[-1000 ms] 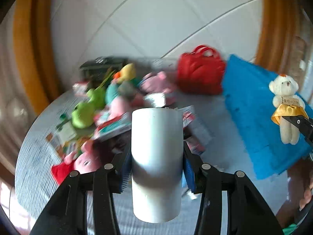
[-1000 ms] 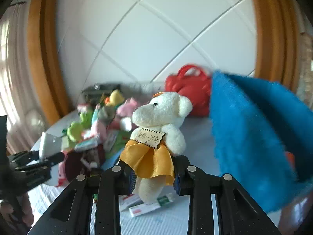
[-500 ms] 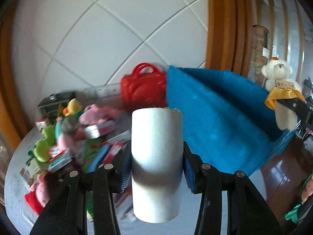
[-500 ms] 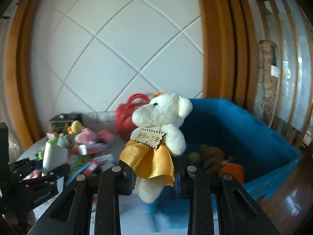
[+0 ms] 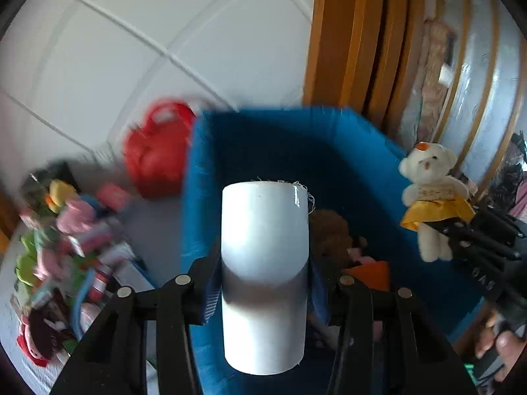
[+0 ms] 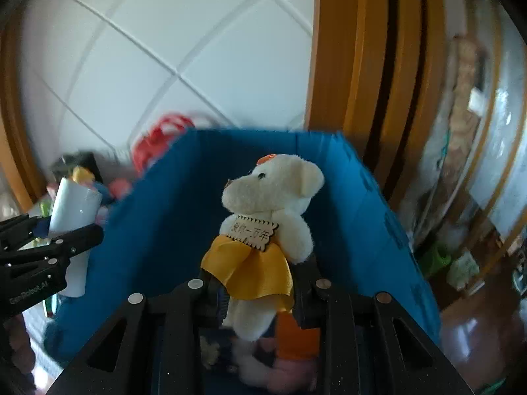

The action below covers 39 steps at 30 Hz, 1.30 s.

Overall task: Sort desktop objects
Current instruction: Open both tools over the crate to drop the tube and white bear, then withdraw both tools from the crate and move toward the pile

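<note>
My left gripper [image 5: 263, 283] is shut on a white cup [image 5: 265, 263], held upright over the near left part of a blue fabric bin [image 5: 362, 151]. The same cup [image 6: 74, 210] shows at the left of the right wrist view. My right gripper [image 6: 260, 293] is shut on a white teddy bear [image 6: 270, 217] in a yellow skirt, held above the bin's [image 6: 171, 217] inside. That bear [image 5: 428, 197] hangs at the right of the left wrist view. Inside the bin lie a brown plush [image 5: 332, 233], an orange thing [image 6: 296, 335] and a pink toy [image 6: 290, 372].
A heap of plush toys and small packets [image 5: 66, 250] covers the table left of the bin. A red handbag [image 5: 154, 161] stands behind it by the white tiled wall. Wooden frames [image 5: 355, 33] rise behind the bin. A hand [image 5: 504, 345] holds the right gripper.
Both grippers have swung to the right, away from the toy heap, and now hang over the blue bin. The cup and the bear stay gripped as before.
</note>
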{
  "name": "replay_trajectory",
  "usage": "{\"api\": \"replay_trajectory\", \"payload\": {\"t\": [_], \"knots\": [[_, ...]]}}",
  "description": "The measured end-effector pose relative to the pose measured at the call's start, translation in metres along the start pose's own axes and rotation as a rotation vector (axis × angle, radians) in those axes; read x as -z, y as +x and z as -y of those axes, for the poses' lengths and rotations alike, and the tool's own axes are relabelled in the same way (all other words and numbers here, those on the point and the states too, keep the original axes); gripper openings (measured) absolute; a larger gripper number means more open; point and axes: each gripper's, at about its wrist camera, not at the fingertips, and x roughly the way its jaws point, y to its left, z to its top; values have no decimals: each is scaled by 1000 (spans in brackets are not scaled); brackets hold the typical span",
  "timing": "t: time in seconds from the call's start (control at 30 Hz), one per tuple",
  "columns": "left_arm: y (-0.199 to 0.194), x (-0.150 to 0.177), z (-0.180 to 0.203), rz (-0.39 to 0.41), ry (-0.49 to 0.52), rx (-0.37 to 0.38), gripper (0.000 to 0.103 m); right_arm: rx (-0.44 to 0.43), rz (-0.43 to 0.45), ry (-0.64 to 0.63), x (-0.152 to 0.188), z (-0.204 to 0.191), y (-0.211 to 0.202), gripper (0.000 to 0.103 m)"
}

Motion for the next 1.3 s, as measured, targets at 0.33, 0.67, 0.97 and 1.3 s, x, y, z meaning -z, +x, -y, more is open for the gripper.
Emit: {"api": "replay_trajectory", "payload": {"t": [0.33, 0.67, 0.97, 1.3], "knots": [[162, -19, 48, -547, 2, -25, 45, -88, -624, -10, 8, 54, 170, 29], [207, 34, 70, -762, 89, -75, 45, -48, -875, -176, 67, 53, 210, 30], [212, 42, 74, -807, 122, -86, 45, -74, -914, -178, 69, 55, 210, 49], [198, 29, 68, -754, 112, -90, 45, -92, -825, -187, 49, 47, 180, 86]]}}
